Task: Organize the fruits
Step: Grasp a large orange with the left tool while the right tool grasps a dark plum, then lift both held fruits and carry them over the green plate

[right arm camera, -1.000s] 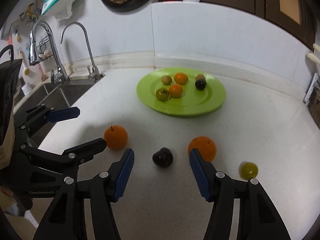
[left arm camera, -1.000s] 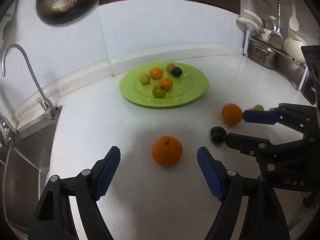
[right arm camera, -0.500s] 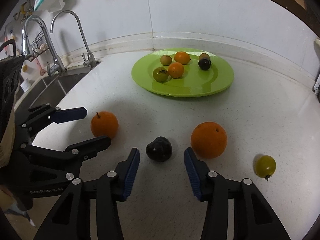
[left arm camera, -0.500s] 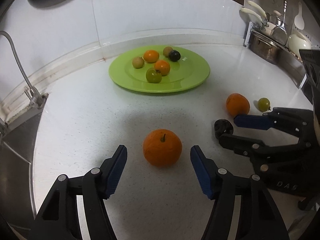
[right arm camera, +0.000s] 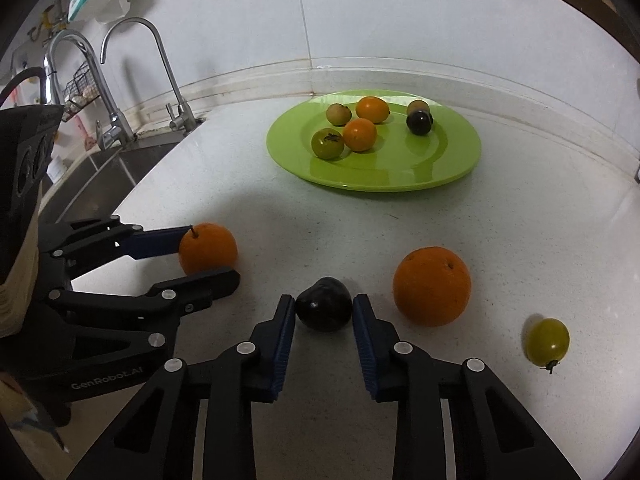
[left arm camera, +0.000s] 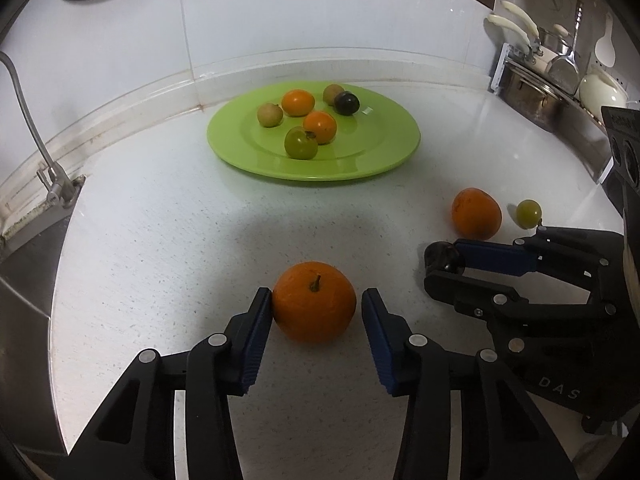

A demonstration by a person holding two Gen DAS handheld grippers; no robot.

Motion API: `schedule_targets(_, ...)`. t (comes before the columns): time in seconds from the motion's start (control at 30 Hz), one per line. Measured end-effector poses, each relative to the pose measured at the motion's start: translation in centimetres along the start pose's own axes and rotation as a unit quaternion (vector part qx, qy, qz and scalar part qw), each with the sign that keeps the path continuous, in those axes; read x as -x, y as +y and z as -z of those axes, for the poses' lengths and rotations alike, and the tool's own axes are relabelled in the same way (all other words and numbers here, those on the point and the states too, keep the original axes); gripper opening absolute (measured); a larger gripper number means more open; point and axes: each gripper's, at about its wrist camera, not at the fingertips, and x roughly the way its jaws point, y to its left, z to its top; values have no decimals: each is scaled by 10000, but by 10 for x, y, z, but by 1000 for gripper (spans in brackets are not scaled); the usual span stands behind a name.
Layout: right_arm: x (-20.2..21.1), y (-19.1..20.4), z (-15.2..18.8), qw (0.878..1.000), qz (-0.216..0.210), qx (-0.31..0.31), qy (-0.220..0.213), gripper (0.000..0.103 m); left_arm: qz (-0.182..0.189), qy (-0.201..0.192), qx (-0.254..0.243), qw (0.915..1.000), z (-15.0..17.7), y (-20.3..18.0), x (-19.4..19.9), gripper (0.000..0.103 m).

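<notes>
The left tongs point(left arm camera: 317, 316) were spread around the stemmed orange point(left arm camera: 314, 307) on the desk point(left arm camera: 160, 248): the left pad touched the fruit's skin, while a narrow gap remained at the right pad, so no pinch was yet made. The right tongs point(right arm camera: 324, 316) straddled the dark plum-like fruit point(right arm camera: 325, 309), both blue pads lying at or just beside its flanks; whether they were already pressing it could not be told, and the fruit rested on the desk. Just right of it lay a second, larger orange point(right arm camera: 431, 285), and farther right a small green fruit point(right arm camera: 547, 341), both loose and untouched. Well apart from these, toward the back wall, stood the green plate point(right arm camera: 448, 168), which already carried six small fruits: two orange, three greenish or tan, and one dark. By this count the task appeared somewhat past halfway, with four fruits left to move, assuming that the plate was their destination. The desk was a pale speckled stone surface, glossy near the plate. White tiled walls met in a corner behind it; a sink with curved taps point(right arm camera: 132, 76) lay to the left, and a rack of pots and utensils point(left arm camera: 556, 76) stood to the right.
</notes>
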Motion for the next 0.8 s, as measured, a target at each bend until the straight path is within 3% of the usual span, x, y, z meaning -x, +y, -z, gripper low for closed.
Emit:
schedule_targets(0.23,1,0,-1,10000,-8,-79,-36,30,1,-4,56,10000,-1,2,1,41)
schedule_targets(0.8,38,9,-13,9985,35,-69,-536,30,-91,-578,102,9982,-9,2,51,41)
